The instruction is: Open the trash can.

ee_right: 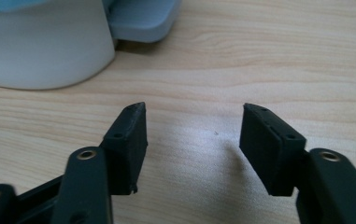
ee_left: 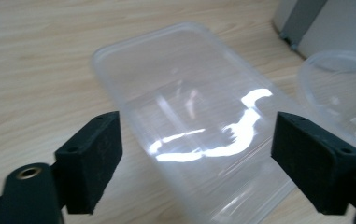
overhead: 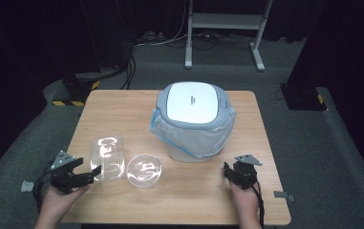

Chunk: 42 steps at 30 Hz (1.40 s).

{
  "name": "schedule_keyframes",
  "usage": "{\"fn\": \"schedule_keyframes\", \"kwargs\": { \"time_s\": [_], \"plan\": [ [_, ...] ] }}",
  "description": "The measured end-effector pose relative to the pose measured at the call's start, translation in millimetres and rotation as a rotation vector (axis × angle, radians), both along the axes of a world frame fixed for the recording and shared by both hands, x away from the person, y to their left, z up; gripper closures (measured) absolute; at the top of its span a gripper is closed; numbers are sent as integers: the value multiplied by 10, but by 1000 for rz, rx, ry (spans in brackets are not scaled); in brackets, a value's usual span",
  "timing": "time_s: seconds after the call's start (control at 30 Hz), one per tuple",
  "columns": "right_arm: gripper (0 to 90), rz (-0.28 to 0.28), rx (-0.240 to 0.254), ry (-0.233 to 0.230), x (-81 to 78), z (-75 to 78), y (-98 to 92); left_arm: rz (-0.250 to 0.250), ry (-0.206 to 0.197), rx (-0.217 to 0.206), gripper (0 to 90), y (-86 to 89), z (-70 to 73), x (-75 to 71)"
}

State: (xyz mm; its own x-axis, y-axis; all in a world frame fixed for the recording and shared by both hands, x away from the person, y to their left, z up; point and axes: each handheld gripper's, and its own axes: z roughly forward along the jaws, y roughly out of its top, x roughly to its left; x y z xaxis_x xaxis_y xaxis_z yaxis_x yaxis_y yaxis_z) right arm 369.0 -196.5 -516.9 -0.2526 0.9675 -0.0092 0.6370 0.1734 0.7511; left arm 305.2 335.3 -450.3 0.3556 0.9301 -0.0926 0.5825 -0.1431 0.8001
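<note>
A clear rectangular plastic container (overhead: 107, 156) lies on the wooden table (overhead: 122, 109) at the front left, with a round clear container (overhead: 144, 170) just right of it. My left gripper (overhead: 87, 170) hovers at the rectangular container's near left end, open. In the left gripper view the rectangular container (ee_left: 189, 112) lies beyond and below the spread jaws of the left gripper (ee_left: 199, 128), untouched, and the round container (ee_left: 339, 88) shows at the right edge. My right gripper (overhead: 229, 171) stands open over bare wood near the bin; nothing is between its jaws (ee_right: 194, 114).
A white bin with a grey-and-white lid (overhead: 193, 102) and a blue-edged bag liner stands mid-table, right of centre; its base (ee_right: 40, 46) is close ahead of the right gripper. The table's front edge runs just behind both hands.
</note>
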Motion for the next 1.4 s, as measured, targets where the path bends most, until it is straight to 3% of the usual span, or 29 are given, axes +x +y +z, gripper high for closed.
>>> {"fn": "schedule_keyframes", "kwargs": {
  "time_s": [0.03,0.1,0.13,0.27,0.37,0.4,0.63,0.7,0.73,0.77,0.8,0.87,0.9,1.0,1.13,1.27,1.4],
  "plan": [
    [515,-1,1,-15,-12,14,-5,-12,-11,0,241,-71,19,22],
    [532,0,6,-20,-18,20,-5,-37,-19,-17,260,-236,49,89],
    [562,3,12,-28,-23,33,-9,-50,-30,-22,322,-357,73,139],
    [605,8,13,-40,-31,62,-4,-72,-65,-19,421,-560,108,207],
    [617,23,11,-60,-32,82,10,-97,-96,-43,472,-799,164,300],
    [621,25,11,-59,-29,86,14,-97,-96,-43,477,-799,164,300],
    [713,12,32,-110,80,157,93,-153,-119,34,488,-1339,247,474],
    [728,16,28,-120,106,169,107,-153,-125,39,493,-1412,246,497],
    [744,18,-4,-138,159,198,139,-150,-128,39,508,-1454,243,511],
    [775,21,-5,-154,277,234,156,-154,-129,44,530,-1536,244,551],
    [775,21,-5,-154,277,234,156,-154,-129,44,541,-1536,244,551],
    [787,6,-24,-151,434,252,164,-160,-124,39,543,-1594,257,597],
    [788,-9,-11,-145,589,251,148,-158,-128,36,551,-1621,269,617],
    [770,-21,2,-147,801,238,170,-161,-144,21,553,-1707,316,663],
    [756,-4,6,-143,982,200,233,-146,-170,1,551,-1812,327,647],
    [759,3,12,-116,1094,112,277,-134,-170,-8,546,-1870,304,639],
    [760,4,39,-124,1144,68,280,-130,-166,-18,545,-1879,300,644]
  ]
}}
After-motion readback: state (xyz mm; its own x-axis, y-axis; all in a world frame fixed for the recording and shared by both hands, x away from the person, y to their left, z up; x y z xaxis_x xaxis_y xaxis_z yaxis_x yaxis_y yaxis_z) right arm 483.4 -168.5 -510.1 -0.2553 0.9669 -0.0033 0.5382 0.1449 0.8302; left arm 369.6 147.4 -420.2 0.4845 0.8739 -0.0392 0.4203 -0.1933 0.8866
